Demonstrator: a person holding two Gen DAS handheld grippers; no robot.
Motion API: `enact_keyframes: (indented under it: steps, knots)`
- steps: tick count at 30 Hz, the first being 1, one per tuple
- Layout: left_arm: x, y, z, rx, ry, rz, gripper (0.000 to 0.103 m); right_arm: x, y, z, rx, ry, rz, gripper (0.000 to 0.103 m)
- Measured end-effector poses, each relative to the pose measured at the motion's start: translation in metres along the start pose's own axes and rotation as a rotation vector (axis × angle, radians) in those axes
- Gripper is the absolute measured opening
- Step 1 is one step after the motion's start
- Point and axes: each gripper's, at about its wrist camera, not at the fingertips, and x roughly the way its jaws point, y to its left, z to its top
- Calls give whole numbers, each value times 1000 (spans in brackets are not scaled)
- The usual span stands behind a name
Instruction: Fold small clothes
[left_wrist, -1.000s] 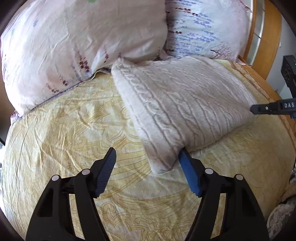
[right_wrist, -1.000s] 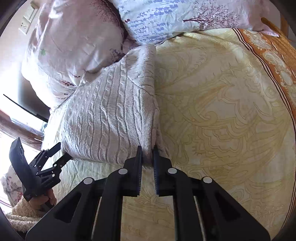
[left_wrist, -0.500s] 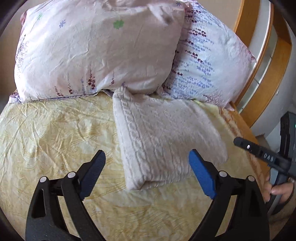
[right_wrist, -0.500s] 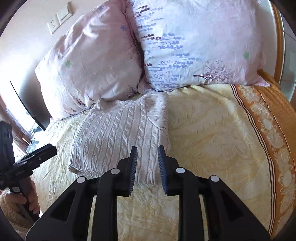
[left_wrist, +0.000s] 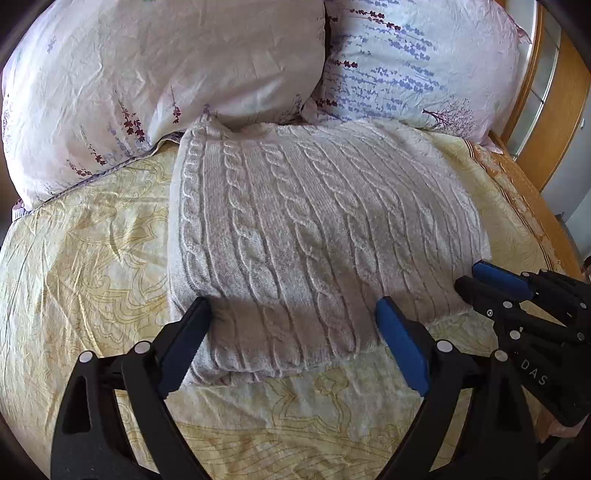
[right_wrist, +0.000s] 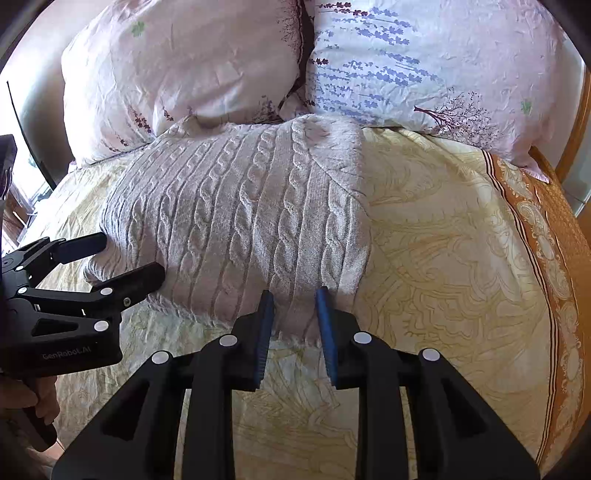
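Observation:
A pale cable-knit sweater lies folded into a rectangle on the yellow bedspread, its far edge against the pillows. It also shows in the right wrist view. My left gripper is wide open, its fingers straddling the sweater's near left corner. My right gripper is partly open, its jaws on either side of the sweater's near right corner, not clamped. The right gripper shows at the right edge of the left wrist view; the left one shows at the left of the right wrist view.
Two floral pillows stand behind the sweater. A wooden headboard runs along the right. An orange patterned border marks the bedspread's right side.
Both grippers have come back down to the sweater's near edge after lifting away. The right gripper has opened a little wider, and the left stays wide open.

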Motion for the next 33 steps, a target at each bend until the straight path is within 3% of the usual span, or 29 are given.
enact_keyframes:
  steps: [16,17,19,21,27,33]
  knots:
    - [7,-5,-2,21,31,43,100,-5,10,3,-71,-5,-48,28]
    - [1,-3,-3,14,19,41,100,-12,5,3,-25,-23,-34,31]
    - [-11,6,-8,-16,0,42,100,-22,-1,0,40,-51,-2,54]
    - [-18,19,-15,-59,0,50,100,-28,-2,-4,54,-58,-37,77]
    - [-14,52,-42,-139,73,101,100,-11,-14,-22,135,40,-6,77]
    - [-12,51,-52,-112,85,132,101,-6,-5,-25,110,49,-27,77]
